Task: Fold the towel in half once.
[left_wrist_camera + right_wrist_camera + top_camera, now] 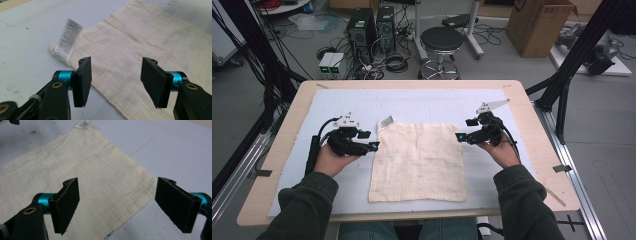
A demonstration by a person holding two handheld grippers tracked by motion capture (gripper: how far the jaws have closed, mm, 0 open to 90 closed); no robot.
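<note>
Cloth (419, 162) lies flat. Left gripper (374, 145) and right gripper (458, 137) flank its far corners, jaws spread, empty. Risk: pinching too shallow, so the corner slips free.

Even, fairly bright light falls from overhead in the high view, and the worktop (522, 102) shows only faint, soft shadows. The floor at the frame's upper corners is dimmer. Straight lines bow slightly toward the edges (a wide lens). In both gripper views the black pads are sharp, while the cloth (140, 42) softens toward the top; its label (68, 40) is blurred.
</note>
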